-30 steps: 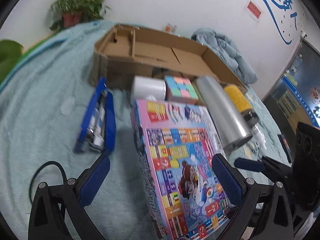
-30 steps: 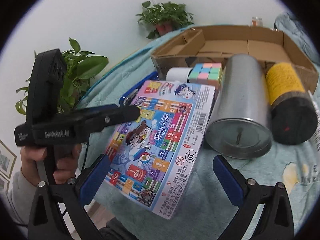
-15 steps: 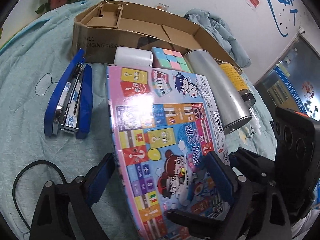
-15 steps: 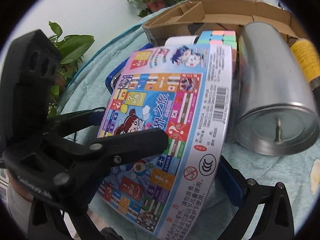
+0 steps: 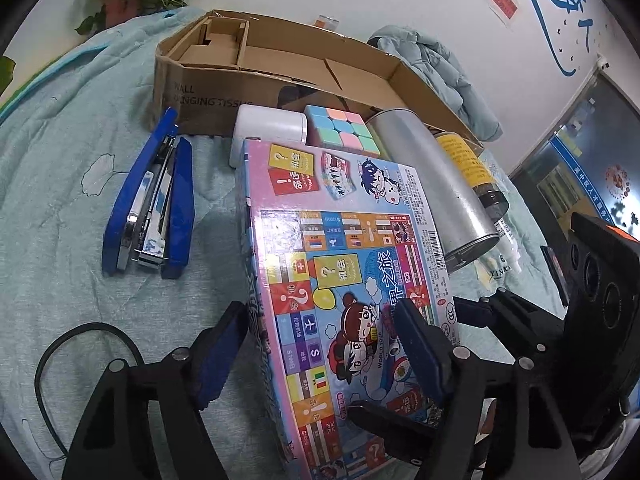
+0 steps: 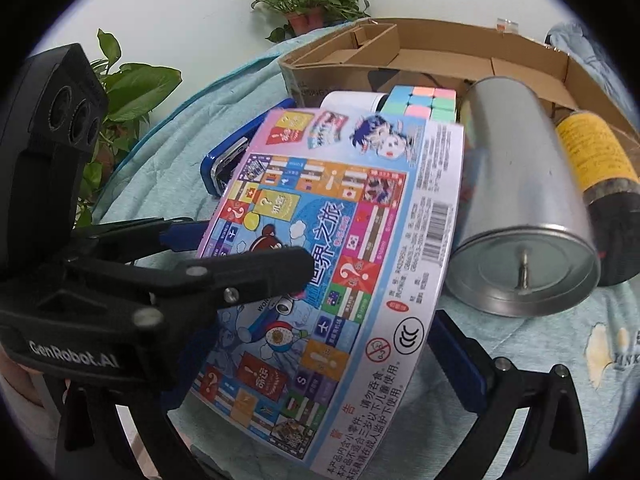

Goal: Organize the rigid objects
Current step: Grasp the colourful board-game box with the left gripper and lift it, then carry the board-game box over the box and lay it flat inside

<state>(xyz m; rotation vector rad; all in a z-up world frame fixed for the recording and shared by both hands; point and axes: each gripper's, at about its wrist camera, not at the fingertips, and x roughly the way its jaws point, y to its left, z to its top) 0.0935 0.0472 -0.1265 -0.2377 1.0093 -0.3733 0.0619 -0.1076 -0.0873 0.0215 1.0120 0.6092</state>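
A colourful board game box [image 5: 344, 264] lies tilted on the teal bedspread, also in the right wrist view [image 6: 332, 240]. My left gripper [image 5: 320, 344] is shut on its near end, one pad under the left edge and one on top. My right gripper [image 6: 320, 360] straddles the same box; its right pad touches the box's edge and its left finger is hidden behind the left gripper. Behind the box lie a blue stapler [image 5: 152, 200], a white cylinder [image 5: 268, 128], a pastel puzzle cube [image 5: 340, 128], a silver tin [image 5: 432, 176] and a yellow-labelled jar [image 5: 468, 164].
A long open cardboard box [image 5: 280, 68] stands behind the objects, seemingly empty. A folded jacket [image 5: 436, 68] lies at the back right. Potted plants [image 6: 312, 0] stand at the back and left. A black cable [image 5: 80, 344] loops at the near left.
Both grippers moved in onto the game box. The left gripper closed on its near end, and the box's near end now sits raised and tilted.
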